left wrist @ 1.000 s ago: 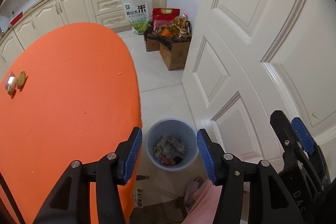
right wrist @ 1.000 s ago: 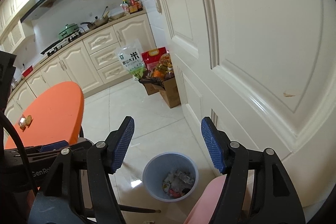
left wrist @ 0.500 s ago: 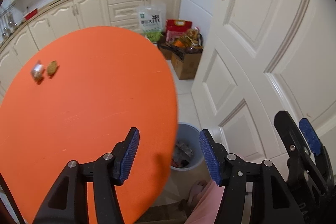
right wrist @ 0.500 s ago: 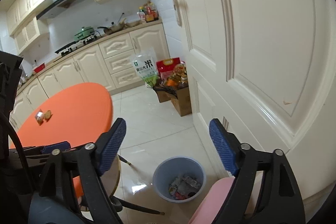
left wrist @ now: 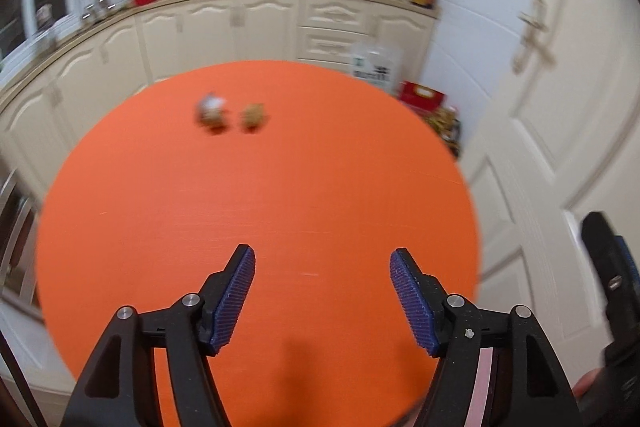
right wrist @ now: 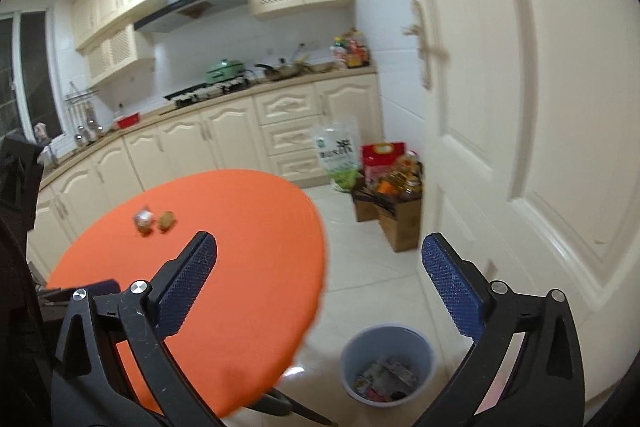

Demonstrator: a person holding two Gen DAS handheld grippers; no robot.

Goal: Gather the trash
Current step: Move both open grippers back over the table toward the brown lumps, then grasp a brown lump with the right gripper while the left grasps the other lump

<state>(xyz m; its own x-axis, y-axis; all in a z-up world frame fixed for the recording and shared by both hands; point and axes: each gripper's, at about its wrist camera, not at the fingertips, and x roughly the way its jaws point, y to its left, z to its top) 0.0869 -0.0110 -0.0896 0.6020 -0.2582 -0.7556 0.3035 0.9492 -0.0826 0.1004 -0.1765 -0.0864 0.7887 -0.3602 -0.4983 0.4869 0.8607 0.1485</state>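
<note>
Left tool point(left wrist: 322, 291): we see its jaws opening and wider apart than a second ago; nothing lies between the blue pads, only bare orange surface behind them.
Right tool point(right wrist: 318, 285): we see its jaws opening to a very wide spread, clearly wider than a second ago; nothing is held.
Left view, change: a second ago we looked down at the bin on the floor beside the door; now the round orange desk point(left wrist: 280, 211) fills the middle of the picture and the bin is out of view.
Right view, change: the view has lifted; we now see the upper cabinets and range hood point(right wrist: 192, 5), and more of the desk at the left.
Trash on the desk: a crumpled whitish wrapper point(left wrist: 211, 109) and a small brown piece point(left wrist: 252, 115) lie just beside each other on the far part of the desk, well apart from both tools. In the left view both are blurred, so we cannot tell whether they touch.
Trash, change: in the left view we saw the two pieces at the far left edge a second ago; they now sit near the upper middle.
Bin point(right wrist: 352, 351): blue-grey, on the tiled floor between desk and white door point(right wrist: 520, 107), with wrappers already inside.
Background: boxes and bags point(right wrist: 384, 183) stand by the door against the lower cabinets.
</note>
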